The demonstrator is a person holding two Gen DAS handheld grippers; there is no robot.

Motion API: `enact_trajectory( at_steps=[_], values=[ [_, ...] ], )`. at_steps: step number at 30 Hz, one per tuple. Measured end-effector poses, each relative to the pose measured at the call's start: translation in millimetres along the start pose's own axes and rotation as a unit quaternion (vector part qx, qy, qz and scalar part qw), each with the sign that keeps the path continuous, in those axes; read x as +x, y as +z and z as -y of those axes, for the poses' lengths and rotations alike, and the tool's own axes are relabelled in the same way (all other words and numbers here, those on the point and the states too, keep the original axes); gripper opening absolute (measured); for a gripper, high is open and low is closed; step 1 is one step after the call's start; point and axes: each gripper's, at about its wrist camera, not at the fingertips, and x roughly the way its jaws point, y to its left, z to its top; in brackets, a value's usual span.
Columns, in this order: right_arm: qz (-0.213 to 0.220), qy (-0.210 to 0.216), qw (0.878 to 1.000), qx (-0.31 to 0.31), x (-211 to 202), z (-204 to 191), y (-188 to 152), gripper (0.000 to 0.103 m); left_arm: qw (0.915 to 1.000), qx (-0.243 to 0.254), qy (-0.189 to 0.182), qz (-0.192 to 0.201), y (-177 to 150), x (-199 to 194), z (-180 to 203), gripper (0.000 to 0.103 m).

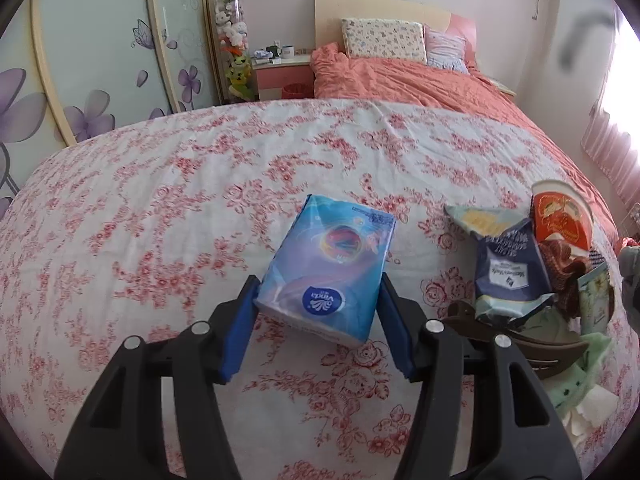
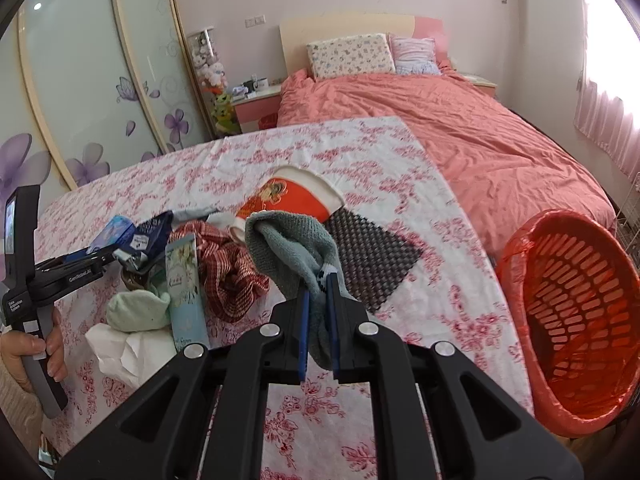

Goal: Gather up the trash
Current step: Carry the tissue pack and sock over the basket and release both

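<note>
Pictured: left gripper (image 1: 318, 312) with fingers spread either side of a blue tissue pack (image 1: 326, 268), blue pads at its near end, contact hard to judge. Pack lying on the flowered counter (image 1: 160, 200), long axis running away from the fingers, near edge between them.

Right gripper (image 2: 318, 320) pinching a grey sock (image 2: 296, 256), fingers pressed almost together, cloth draped above the counter. Red basket (image 2: 576, 320) lined with a red bag, well apart to the right, beyond the counter's edge and nearer the right hand. Litter heaped between the two grippers: red paper cup (image 2: 288, 200), dark snack bag (image 1: 508, 268), checked cloth (image 2: 228, 272), green sock (image 2: 138, 308), crumpled tissue (image 2: 116, 352). Likely next: sock carried rightward to the basket.
</note>
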Motion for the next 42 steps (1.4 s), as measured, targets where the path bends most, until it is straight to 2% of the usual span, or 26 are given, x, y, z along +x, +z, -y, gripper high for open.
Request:
enact_trajectory(
  at_steps=[8, 20, 32, 42],
  values=[
    [0.027, -0.005, 1.000, 0.008, -23.7, 8.2, 4.1, 0.008, 0.9993, -0.002, -0.001, 0.037, 7.4, -38.6, 5.1, 0.057],
    [0.075, -0.019, 0.997, 0.007, -67.8, 15.7, 5.5, 0.008, 0.9960, 0.024, -0.005, 0.086, 9.5, -103.0, 45.7, 0.057],
    [0.115, -0.039, 0.992, 0.023, -107.8, 38.1, 3.8, 0.008, 0.9891, 0.071, -0.052, 0.118, -1.6, -160.2, 117.1, 0.057],
    [0.132, -0.062, 0.988, 0.044, -131.6, 67.0, -4.6, 0.008, 0.9804, 0.113, -0.103, 0.125, -13.4, -182.2, 180.8, 0.057]
  ],
)
